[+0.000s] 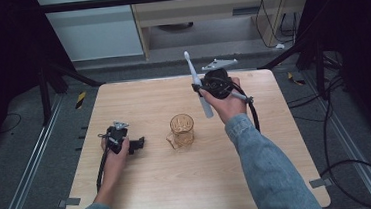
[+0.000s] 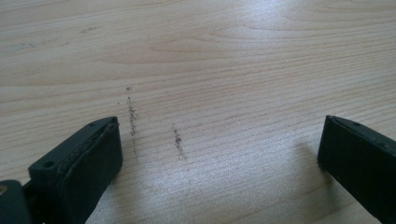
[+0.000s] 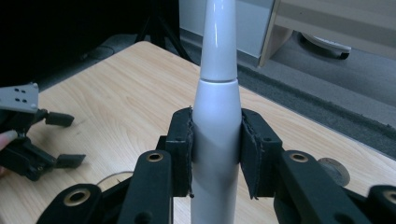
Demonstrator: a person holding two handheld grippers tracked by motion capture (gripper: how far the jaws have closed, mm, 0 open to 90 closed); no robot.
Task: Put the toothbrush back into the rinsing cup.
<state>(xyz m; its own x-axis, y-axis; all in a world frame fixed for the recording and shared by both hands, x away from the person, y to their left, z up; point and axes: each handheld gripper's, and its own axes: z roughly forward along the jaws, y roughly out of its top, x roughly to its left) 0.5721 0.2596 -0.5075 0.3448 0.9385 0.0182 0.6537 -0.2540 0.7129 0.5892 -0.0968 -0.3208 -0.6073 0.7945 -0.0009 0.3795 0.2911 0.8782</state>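
Surface (image 1: 145,188): pale wood, square, bare apart from the cup and the person's two hands; a few dark scuff marks show in the left gripper view.
Cup (image 1: 182,130): amber, see-through, upright near the middle of the surface, mouth open upward, small handle toward the left claw. It serves as the landmark below.
Right claw (image 1: 198,89): raised above the surface, behind and to the right of the cup, clamped on the toothbrush; in the right gripper view both pads press the white handle from either side.
Left claw (image 1: 137,145): low on the surface, well to the left of the cup, pointing toward it, jaws apart with bare wood between them, holding nothing.
Toothbrush (image 1: 198,86): white electric type, held steeply, brush head up and away from the cup, butt end down and just above and right of the cup's rim.
Step, as I judge it: carrying the toothbrush over to stand it in the cup.
Risk, tipping: the cup looks light and nothing steadies it; if the butt end strikes the rim instead of the opening, the cup could topple or skid.
Risk, slipping: the handle is smooth and tapered; a loosened grip could let it slide through the pads.
Risk, lean: a tall brush released off-centre may tip the cup.
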